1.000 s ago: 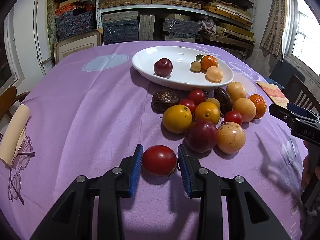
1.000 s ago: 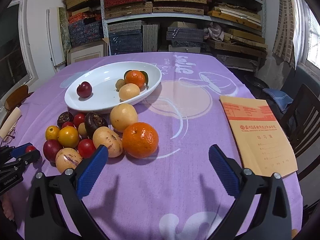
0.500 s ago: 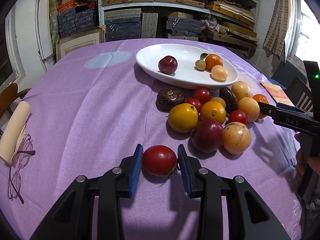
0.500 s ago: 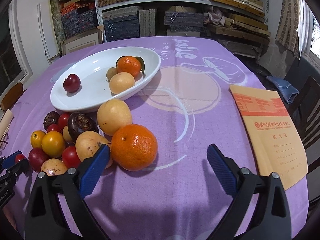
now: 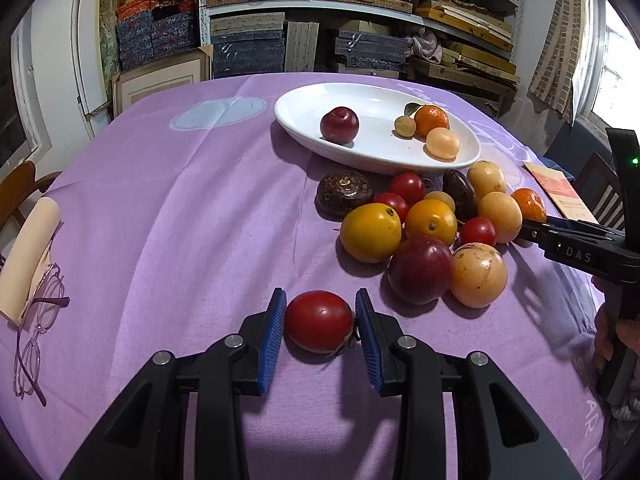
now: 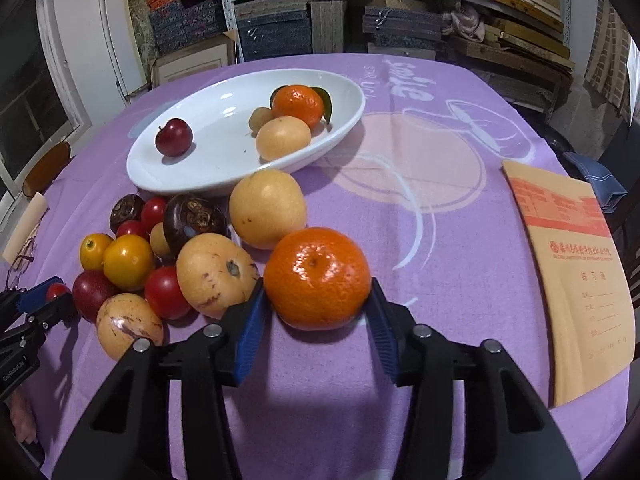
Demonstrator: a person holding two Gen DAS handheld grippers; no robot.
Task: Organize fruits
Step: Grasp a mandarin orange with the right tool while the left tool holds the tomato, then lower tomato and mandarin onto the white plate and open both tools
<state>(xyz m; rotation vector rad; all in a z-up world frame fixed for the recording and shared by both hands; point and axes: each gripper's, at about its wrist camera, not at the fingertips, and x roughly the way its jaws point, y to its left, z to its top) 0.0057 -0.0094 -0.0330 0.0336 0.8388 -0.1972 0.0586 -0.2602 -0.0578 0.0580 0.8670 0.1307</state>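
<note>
Left gripper (image 5: 320, 334) pinches a red tomato (image 5: 319, 321), long axis across the pads, on the purple tablecloth (image 5: 180, 220). Right gripper (image 6: 316, 320), jaws closing, presses a mandarin (image 6: 317, 278), stem end up. Shelves (image 6: 360, 8) stand behind.

Right tongs (image 6: 316, 312) closing around orange (image 6: 317, 278)

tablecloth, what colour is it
Purple tablecloth with pale printed shapes and lettering; the right wrist view shows it best.
</note>
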